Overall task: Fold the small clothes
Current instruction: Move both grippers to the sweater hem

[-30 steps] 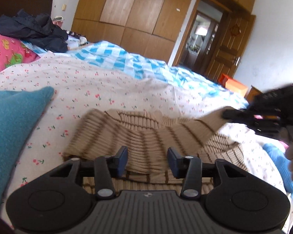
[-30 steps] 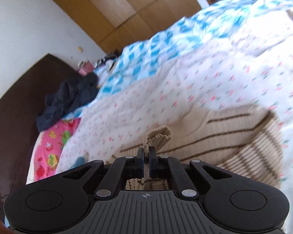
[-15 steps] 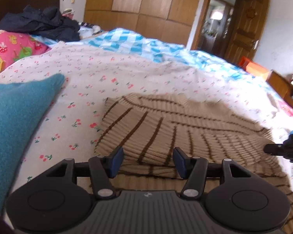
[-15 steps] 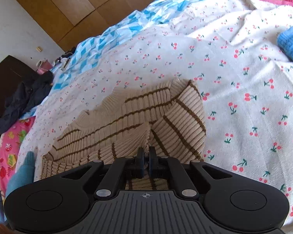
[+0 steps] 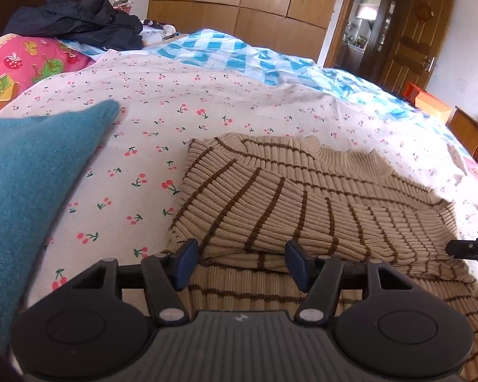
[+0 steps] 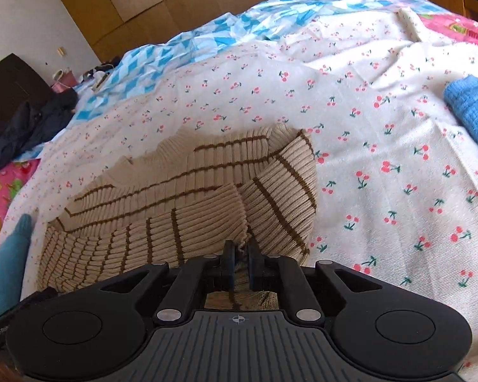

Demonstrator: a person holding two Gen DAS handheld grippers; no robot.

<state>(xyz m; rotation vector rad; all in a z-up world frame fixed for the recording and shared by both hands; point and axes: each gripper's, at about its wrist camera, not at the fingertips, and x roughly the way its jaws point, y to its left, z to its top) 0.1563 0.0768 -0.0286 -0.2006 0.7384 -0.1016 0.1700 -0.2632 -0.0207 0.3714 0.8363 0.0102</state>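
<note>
Sweater (image 5: 302, 200), beige ribbed w/ brown stripes, lies on the cherry-print sheet (image 5: 162, 121), both sleeves folded in over the body. Left gripper (image 5: 240, 262) is low over the near hem; its jaws have just been opening and stand well apart, pads clear of the knit. Right gripper (image 6: 240, 262) sits at the sweater's other side; its jaws have just been opening a crack, a bit of sleeve cuff between them, grip loosened. Teal garment (image 5: 25, 191) lies left of the sweater, blue knit (image 6: 471, 108) well off right, dark jacket (image 5: 79, 22) by the headboard.
</note>
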